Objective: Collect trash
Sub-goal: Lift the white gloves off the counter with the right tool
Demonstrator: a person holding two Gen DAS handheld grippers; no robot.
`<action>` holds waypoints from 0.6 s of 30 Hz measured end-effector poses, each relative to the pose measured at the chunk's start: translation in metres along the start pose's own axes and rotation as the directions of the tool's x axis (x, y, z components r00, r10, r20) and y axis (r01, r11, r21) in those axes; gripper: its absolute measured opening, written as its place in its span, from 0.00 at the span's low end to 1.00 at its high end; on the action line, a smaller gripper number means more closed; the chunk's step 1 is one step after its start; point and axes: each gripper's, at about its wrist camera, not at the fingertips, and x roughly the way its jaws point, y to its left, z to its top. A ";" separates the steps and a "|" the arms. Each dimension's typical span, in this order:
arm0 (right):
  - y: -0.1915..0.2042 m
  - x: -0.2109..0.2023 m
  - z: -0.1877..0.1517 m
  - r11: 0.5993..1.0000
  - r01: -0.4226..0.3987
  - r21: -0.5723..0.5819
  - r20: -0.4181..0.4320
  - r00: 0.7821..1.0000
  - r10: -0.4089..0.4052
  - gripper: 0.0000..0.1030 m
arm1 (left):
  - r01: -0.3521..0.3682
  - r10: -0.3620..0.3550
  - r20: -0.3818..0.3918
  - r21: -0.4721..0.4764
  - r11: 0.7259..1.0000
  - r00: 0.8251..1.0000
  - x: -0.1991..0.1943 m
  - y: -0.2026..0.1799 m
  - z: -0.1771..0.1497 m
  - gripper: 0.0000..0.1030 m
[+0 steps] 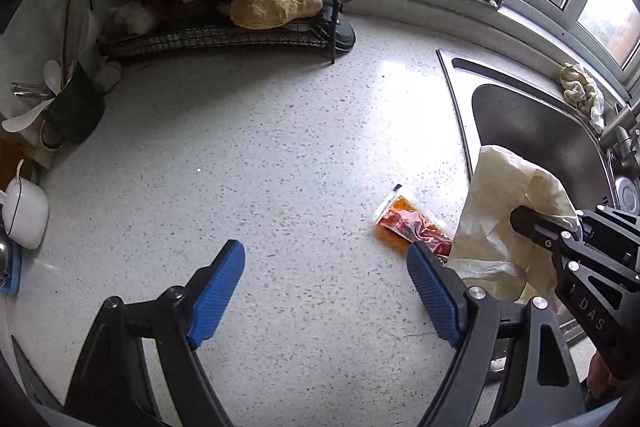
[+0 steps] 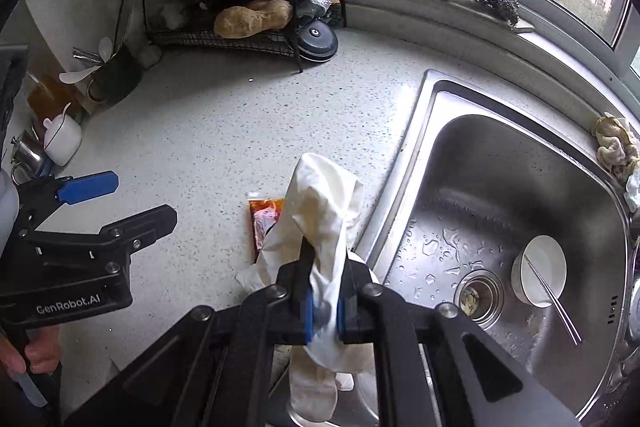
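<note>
right gripper [image 2: 322, 311] clamped on a crumpled cream glove [image 2: 320, 219], left gripper [image 1: 326, 291] wide open and empty over the counter [image 1: 260, 147].

the right gripper's blue pads are squeezed tight on the glove, which bunches up above the jaws and hangs limp below them, near the left rim of the steel sink [image 2: 424, 155]. the left gripper's blue pads [image 1: 218, 291] stand far apart with only speckled counter between them. a red sauce packet [image 1: 412, 227] lies flat on the counter just left of the sink, partly hidden behind the held glove, close to the left gripper's right-hand finger but not touching it that i can tell. in the sink sit a white bowl [image 2: 540, 271] with chopsticks across it and a drain strainer [image 2: 476, 295].
</note>
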 end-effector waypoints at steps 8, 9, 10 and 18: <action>-0.035 0.013 0.003 1.000 -0.007 0.003 -0.028 1.000 0.007 0.07 | -0.005 0.005 -0.031 -0.010 1.000 1.000 0.023 -0.025 0.013 0.80; -0.037 0.015 0.004 1.000 -0.003 -0.002 -0.028 1.000 0.003 0.07 | -0.010 0.010 -0.038 -0.010 1.000 0.999 0.026 -0.027 0.013 0.80; -0.040 0.017 0.005 1.000 0.000 -0.008 -0.029 1.000 0.000 0.07 | -0.017 0.017 -0.046 -0.008 1.000 0.999 0.029 -0.029 0.013 0.80; -0.051 0.023 0.006 1.000 -0.006 -0.006 -0.036 0.999 0.006 0.07 | 0.003 0.001 -0.094 0.036 0.999 0.996 0.041 -0.043 0.009 0.80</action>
